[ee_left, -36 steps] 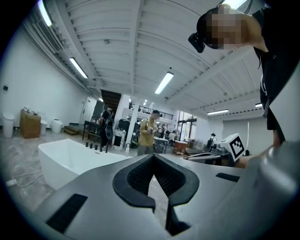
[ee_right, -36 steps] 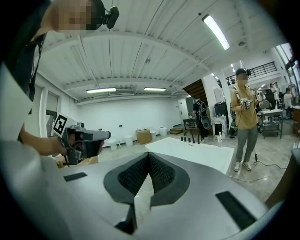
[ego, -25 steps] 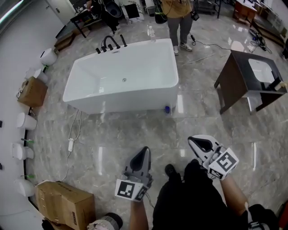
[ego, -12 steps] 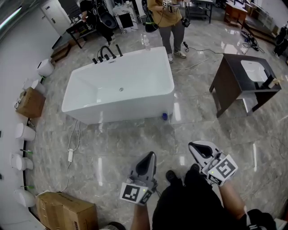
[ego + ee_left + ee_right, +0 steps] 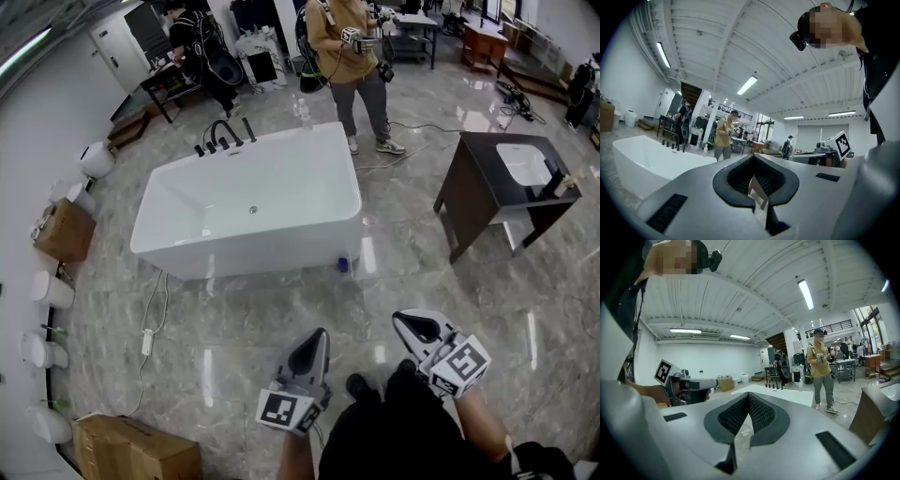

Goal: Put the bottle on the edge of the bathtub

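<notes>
Starting at the left, I'm seeing a cardboard box (image 5: 64, 228) parked against the wall, out of the walking lane. The bathtub (image 5: 244, 253) is sitting mid-floor, well ahead of me, with its black taps (image 5: 225, 136) at the far end. The bottle (image 5: 302, 111), clear plastic, is standing upright at the tub's far right corner. I cannot tell whether its base is on the rim or on the floor behind. Both tools are well apart from it, so I'm judging the approach to be the step in hand.

The left gripper (image 5: 315, 336) is pointing forward, jaws pressed together on nothing, carried idle for the walk, I'd say. A small blue thing (image 5: 343, 264) is lying on the floor against the tub's near right corner. A person (image 5: 349, 47) is standing beyond the tub, near the bottle, so I'm planning a careful route round that side.

The right gripper (image 5: 401, 319) is likewise closed tight and empty, angling toward the tub. At far right, a dark vanity (image 5: 473, 192) is standing apart, leaving me a lane.
</notes>
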The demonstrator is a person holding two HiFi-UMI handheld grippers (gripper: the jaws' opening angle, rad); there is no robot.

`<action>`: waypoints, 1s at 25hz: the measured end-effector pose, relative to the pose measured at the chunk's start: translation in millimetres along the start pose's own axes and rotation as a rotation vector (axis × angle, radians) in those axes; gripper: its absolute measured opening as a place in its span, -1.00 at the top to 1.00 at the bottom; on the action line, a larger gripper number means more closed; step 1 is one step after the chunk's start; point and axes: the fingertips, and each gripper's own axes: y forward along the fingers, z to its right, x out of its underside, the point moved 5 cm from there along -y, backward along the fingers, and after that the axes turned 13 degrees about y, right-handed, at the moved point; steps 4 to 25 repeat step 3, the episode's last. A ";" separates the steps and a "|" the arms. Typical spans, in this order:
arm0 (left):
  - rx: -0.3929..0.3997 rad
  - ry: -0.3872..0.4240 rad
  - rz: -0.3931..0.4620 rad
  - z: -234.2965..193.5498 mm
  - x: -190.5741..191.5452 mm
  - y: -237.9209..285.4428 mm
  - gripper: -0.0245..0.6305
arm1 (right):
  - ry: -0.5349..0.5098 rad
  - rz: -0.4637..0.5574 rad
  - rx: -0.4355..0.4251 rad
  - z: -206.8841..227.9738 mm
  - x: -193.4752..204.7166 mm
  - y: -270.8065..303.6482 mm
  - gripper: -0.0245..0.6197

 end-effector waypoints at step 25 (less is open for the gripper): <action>0.001 0.009 0.000 -3.2 1.4 3.6 0.89 | -0.004 0.021 0.006 4.3 -4.1 1.8 0.89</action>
